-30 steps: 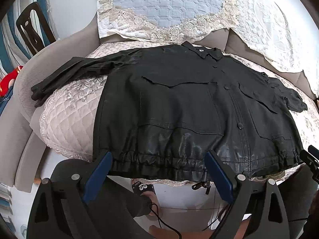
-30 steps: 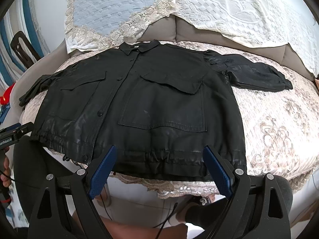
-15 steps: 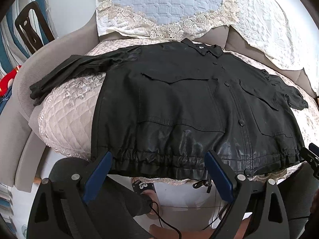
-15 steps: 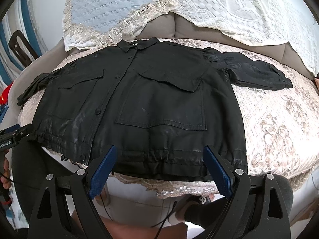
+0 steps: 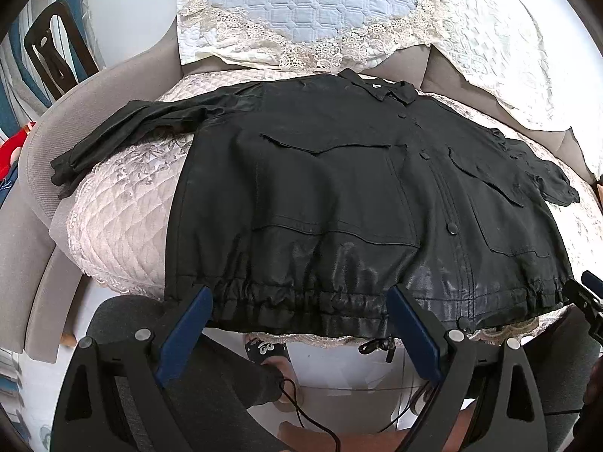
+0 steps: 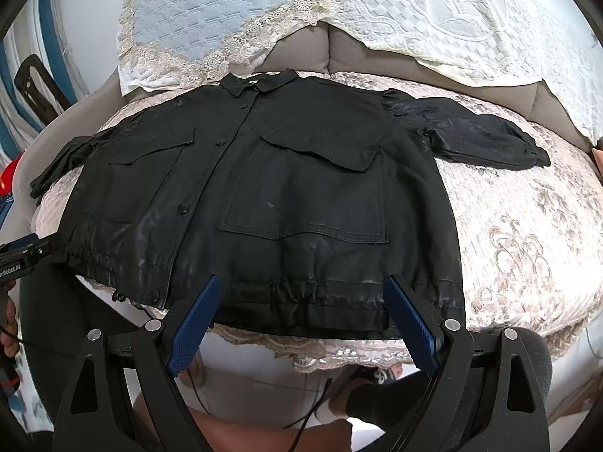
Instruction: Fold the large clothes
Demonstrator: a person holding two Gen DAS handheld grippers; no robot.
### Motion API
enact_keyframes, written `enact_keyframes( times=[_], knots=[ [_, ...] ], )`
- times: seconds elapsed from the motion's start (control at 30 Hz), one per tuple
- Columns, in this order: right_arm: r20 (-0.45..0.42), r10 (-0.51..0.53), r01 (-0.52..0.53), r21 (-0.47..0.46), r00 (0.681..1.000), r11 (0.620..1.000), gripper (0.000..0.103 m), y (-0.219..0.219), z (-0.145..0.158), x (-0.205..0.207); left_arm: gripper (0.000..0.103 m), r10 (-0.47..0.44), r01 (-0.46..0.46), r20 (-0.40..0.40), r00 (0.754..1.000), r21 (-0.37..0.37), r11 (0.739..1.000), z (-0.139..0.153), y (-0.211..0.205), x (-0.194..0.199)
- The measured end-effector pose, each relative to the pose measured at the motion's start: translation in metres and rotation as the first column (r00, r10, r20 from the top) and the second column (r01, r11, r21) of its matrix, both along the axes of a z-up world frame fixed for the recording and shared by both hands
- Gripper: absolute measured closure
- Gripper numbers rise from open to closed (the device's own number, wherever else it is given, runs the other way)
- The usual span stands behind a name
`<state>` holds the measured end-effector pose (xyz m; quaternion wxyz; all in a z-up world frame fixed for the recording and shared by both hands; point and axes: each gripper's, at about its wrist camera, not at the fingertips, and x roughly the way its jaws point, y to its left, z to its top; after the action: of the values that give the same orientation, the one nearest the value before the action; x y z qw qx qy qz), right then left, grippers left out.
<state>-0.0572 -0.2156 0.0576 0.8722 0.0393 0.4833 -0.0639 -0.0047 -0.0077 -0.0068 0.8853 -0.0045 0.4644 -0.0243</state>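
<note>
A black button-front jacket (image 5: pixel 339 196) lies spread flat, front up, on a sofa seat, collar at the back and gathered hem at the front edge; it also shows in the right wrist view (image 6: pixel 286 188). Its sleeves stretch out to the left (image 5: pixel 124 135) and right (image 6: pixel 478 139). My left gripper (image 5: pixel 299 324) is open and empty, hovering just before the hem's left half. My right gripper (image 6: pixel 301 316) is open and empty, just before the hem's right half.
The sofa has a quilted beige lace cover (image 6: pixel 527 233), grey armrests (image 5: pixel 26 226) and pale lace-trimmed throws (image 5: pixel 309 3) on the backrest. The person's legs and slippered feet (image 5: pixel 267 350) and a cable are below the front edge. A dark chair (image 5: pixel 52 56) stands far left.
Both grippers have drifted slightly closer to the jacket's hem, still open. The jacket has not moved.
</note>
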Motion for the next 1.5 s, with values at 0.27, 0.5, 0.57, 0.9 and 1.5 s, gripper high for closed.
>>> enact_keyframes(
  times=[0.27, 0.5, 0.57, 0.9, 1.5],
  knots=[
    [0.004, 0.001, -0.001, 0.006, 1.0, 1.0, 0.014, 0.0001, 0.0011, -0.0018, 0.008, -0.006, 0.006, -0.006, 1.0, 0.004, 1.0, 0.0003, -0.0019, -0.0002],
    [0.004, 0.003, -0.003, 0.01, 1.0, 1.0, 0.014, 0.0002, 0.0008, -0.0028, 0.008, -0.014, 0.014, -0.009, 1.0, 0.005, 1.0, 0.0004, -0.0063, -0.0004],
    [0.006, 0.004, -0.004, 0.01, 1.0, 1.0, 0.014, 0.0, 0.0007, -0.0029, 0.008, -0.015, 0.015, -0.008, 1.0, 0.008, 1.0, 0.0003, -0.0069, -0.0012],
    [0.004, 0.005, -0.005, 0.007, 1.0, 1.0, 0.014, 0.002, 0.0003, -0.0023, 0.008, -0.01, 0.01, -0.027, 1.0, -0.003, 1.0, -0.0046, -0.004, -0.0004],
    [0.009, 0.02, -0.02, 0.015, 1.0, 1.0, 0.014, 0.0078, 0.0001, 0.0024, 0.008, -0.008, 0.008, -0.031, 1.0, -0.009, 1.0, -0.0066, -0.0016, 0.0008]
  ],
)
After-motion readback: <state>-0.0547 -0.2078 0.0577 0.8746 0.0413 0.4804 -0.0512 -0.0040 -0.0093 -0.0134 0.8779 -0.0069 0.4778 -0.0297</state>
